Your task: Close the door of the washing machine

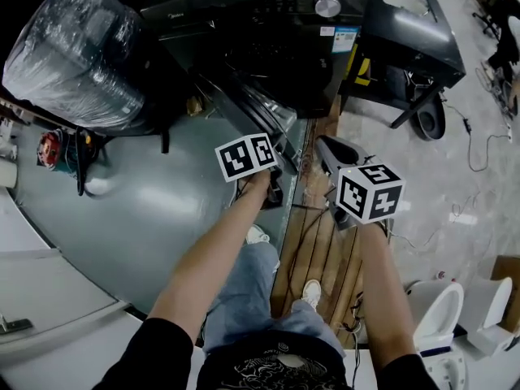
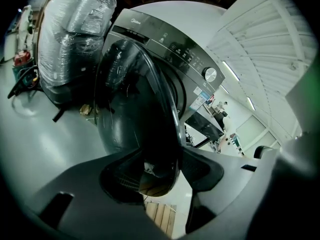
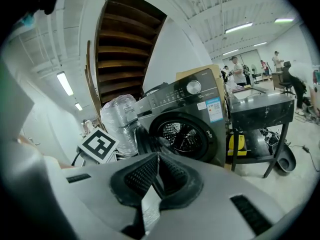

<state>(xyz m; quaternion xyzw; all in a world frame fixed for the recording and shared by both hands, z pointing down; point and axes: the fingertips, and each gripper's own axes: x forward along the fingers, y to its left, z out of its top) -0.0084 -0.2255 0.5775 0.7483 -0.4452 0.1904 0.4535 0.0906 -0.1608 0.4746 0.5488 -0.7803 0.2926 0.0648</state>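
Left gripper view: left gripper (image 2: 165, 170), fingers (image 2: 207, 171) released, door (image 2: 135, 99) rim between them. Right gripper (image 3: 157, 176), fingers clenched, empty; washer (image 3: 192, 121) beyond.

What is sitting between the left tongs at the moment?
The edge of the open round dark glass washer door stands between the left tongs, whose pads look clear of it; the left gripper view shows this.

We stand in a warehouse-style workshop: washing machine (image 1: 268, 23) at twelve o'clock, plastic-wrapped appliance (image 1: 77, 51) at ten, loose toilets (image 1: 439, 314) at four, bare floor (image 1: 146, 210), strip lights (image 3: 241, 28) overhead.
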